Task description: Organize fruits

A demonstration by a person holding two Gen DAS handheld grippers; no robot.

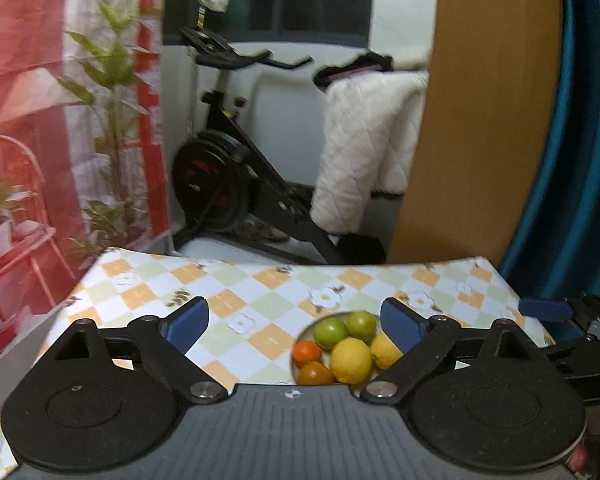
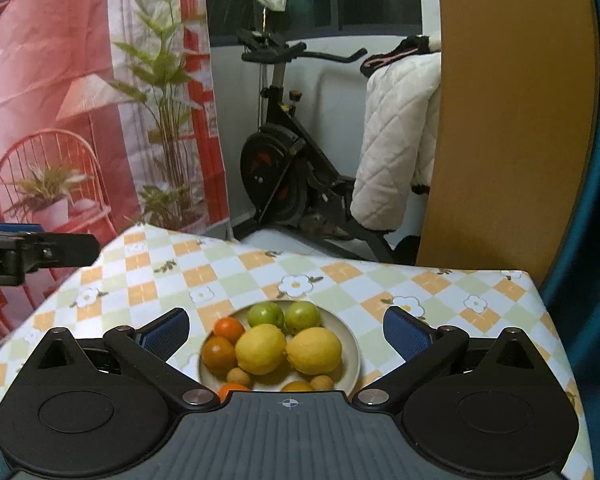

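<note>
Fruits (image 2: pixel 278 346) heaped on a pale plate (image 2: pixel 350 350) at lower centre of the right wrist view: two lemons (image 2: pixel 260 348) in the middle, two green ones (image 2: pixel 265 314) behind, oranges (image 2: pixel 219 354) at left, small brownish ones at the near edge. Plate resting on a checked flowered tablecloth (image 2: pixel 220 272), with an exercise bike (image 2: pixel 284 160) beyond the table's far edge. Right gripper (image 2: pixel 286 332) spread wide above the plate with nothing held; left gripper (image 1: pixel 296 326) likewise wide and empty, plate toward its right pad.
</note>
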